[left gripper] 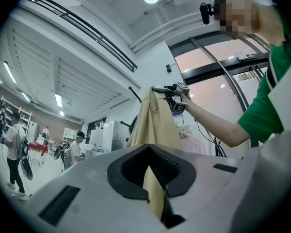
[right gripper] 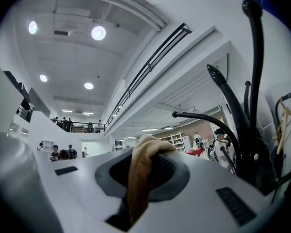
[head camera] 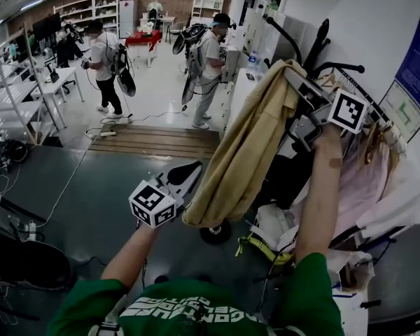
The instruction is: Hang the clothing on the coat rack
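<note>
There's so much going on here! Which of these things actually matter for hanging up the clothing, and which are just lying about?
Part of the job:
tan garment, held in the jaws of both the left gripper and the right gripper; black coat rack with curved hooks.

Just about:
pale clothes on the rail, water bottle, red table, people in the background.

A person in a white shirt stands near a second person (both carry dark gear on their backs). Behind them is a red tabletop, with white shelves farther left. A wooden platform lies nearer, and a blue poster hangs at right.
</note>
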### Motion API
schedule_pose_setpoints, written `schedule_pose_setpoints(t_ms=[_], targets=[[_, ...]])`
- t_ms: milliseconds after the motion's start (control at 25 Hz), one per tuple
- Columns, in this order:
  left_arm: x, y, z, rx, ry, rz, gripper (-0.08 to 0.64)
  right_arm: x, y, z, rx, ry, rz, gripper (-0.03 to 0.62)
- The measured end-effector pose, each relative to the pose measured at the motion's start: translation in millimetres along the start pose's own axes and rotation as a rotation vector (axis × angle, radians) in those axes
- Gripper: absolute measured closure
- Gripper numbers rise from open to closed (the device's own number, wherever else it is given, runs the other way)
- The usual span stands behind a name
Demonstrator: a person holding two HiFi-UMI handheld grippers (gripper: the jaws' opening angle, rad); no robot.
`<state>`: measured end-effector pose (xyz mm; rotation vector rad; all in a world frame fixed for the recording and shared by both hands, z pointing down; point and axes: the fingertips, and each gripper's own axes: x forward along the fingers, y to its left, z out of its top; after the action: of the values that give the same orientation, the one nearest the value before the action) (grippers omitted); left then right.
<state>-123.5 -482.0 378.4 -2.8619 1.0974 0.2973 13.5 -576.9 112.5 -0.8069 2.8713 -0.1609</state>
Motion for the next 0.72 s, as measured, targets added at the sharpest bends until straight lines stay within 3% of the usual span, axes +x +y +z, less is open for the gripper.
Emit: schedule_pose_setpoints(t_ms=[360,720], targets=[[6.8,-17.2,-8.0,-0.015,0.017,-0.019,0.555,-42.3,-11.8,9.4,0.038,-0.085,-0.030,0.549],[2.5,-21.5,-19.6,-0.034,0.037,-0.006,0.555,-75.6,-17.4,9.1,0.085,-0.176,0.015,0.549]])
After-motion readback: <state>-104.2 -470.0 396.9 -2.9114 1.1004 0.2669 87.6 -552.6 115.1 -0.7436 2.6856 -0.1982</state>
